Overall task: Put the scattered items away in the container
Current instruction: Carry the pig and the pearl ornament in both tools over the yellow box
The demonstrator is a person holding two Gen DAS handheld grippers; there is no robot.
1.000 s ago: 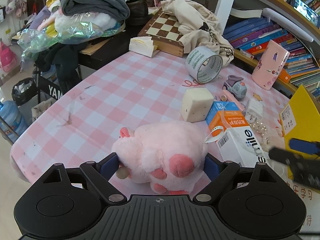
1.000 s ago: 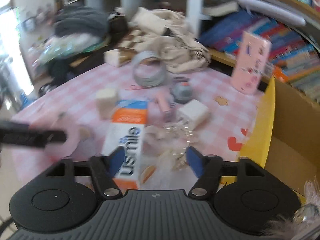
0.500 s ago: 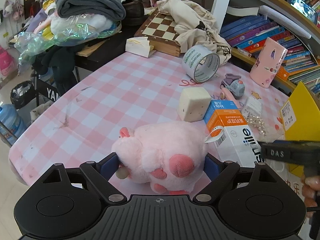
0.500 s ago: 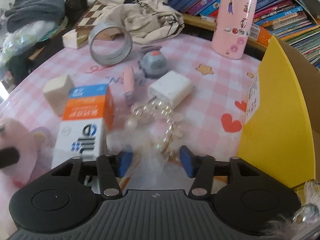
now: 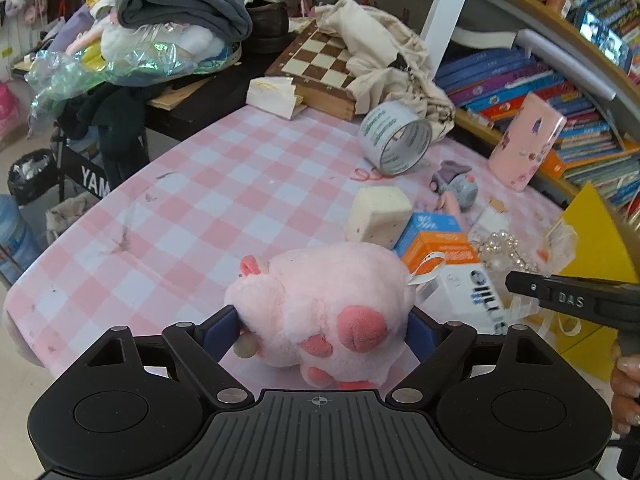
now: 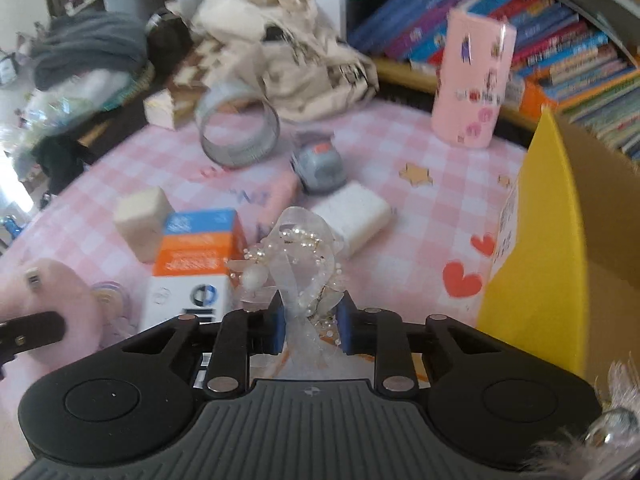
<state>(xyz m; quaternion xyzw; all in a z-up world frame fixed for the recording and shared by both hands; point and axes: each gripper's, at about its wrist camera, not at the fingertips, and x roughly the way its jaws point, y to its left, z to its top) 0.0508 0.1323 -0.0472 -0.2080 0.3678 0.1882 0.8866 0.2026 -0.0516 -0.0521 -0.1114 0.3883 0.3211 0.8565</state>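
My left gripper (image 5: 320,326) is shut on a pink plush toy (image 5: 324,300) resting at the near edge of the pink checked table (image 5: 224,200). My right gripper (image 6: 311,320) is shut on a white pearl and ribbon ornament (image 6: 298,256) and holds it lifted above the table. The yellow cardboard box (image 6: 532,256) stands open at the right; it also shows in the left wrist view (image 5: 592,232). Loose on the table are a milk carton (image 6: 192,264), a foam cube (image 6: 142,220), a white block (image 6: 360,216), a grey toy (image 6: 320,164) and a tape roll (image 6: 240,132).
A pink printed case (image 6: 472,80) stands at the back right before a shelf of books (image 5: 520,80). A chessboard (image 5: 316,64), a cloth bag (image 5: 392,60) and piled clothes (image 5: 180,4) lie behind the table. The right gripper's arm (image 5: 576,300) shows at the right of the left wrist view.
My right gripper has shut on the pearl ornament and lifted it off the table. My left gripper holds the plush toy as before.
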